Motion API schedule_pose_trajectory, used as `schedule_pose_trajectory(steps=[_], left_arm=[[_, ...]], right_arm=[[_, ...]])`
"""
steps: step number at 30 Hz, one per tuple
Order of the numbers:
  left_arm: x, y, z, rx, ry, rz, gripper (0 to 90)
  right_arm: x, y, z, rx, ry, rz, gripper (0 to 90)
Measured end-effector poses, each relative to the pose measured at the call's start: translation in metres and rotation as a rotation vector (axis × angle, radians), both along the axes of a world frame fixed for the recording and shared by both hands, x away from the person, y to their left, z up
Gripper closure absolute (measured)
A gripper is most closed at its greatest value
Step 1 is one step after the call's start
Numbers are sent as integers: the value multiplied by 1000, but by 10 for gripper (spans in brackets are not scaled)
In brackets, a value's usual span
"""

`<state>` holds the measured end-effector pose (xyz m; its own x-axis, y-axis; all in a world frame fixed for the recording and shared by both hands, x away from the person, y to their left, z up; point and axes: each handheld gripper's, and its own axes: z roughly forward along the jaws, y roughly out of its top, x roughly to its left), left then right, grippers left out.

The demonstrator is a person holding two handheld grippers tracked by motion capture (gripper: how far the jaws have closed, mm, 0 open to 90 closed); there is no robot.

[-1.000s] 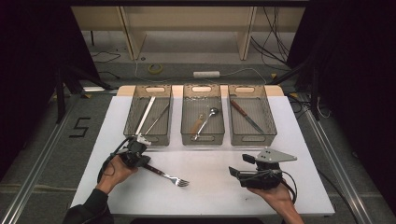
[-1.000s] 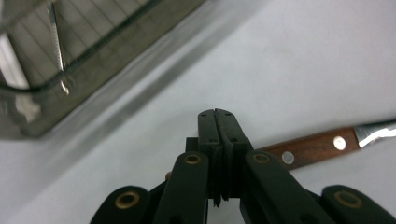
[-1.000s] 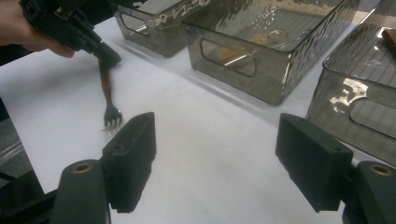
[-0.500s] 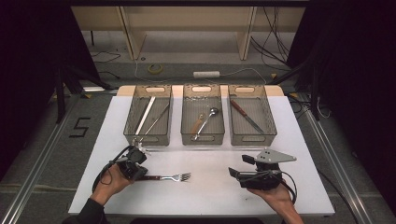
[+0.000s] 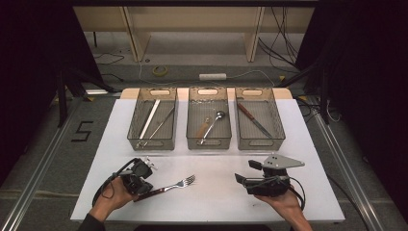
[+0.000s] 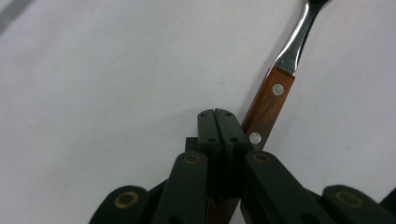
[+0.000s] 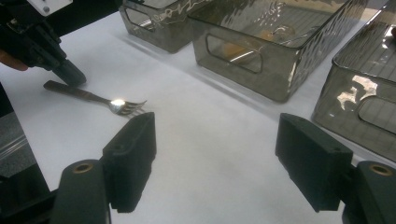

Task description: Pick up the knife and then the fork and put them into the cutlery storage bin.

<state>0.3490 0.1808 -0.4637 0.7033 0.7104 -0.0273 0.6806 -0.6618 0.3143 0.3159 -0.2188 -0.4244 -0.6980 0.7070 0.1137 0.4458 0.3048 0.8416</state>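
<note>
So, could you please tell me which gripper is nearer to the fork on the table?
Left. The left gripper, jaws shut, sits beside the fork at its wooden handle. The right gripper, jaws open, hovers apart from it, off beyond the tines.

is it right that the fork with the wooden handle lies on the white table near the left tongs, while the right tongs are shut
Not quite. The right tongs are open: the right gripper view shows their jaws standing wide apart with nothing between them. The rest holds: the fork with the wooden handle lies on the white table near the left tongs.
</note>
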Motion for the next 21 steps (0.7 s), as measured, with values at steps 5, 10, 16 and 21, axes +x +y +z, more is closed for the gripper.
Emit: schedule_pose_trajectory(steps=[5,10,16,21], left_arm=[[-2,4,13,-51,-4,-30,757],[-7,1,20,-62,12,-80,515],[-7,-2,13,-23,26,-95,358],[-9,-2,8,9,33,-126,384]], right_arm=[[0,1,0,-2,1,4,300],[1,1,-1,-8,5,8,300],[0,2,-1,-8,7,14,300],[0,2,-1,-9,8,15,300]])
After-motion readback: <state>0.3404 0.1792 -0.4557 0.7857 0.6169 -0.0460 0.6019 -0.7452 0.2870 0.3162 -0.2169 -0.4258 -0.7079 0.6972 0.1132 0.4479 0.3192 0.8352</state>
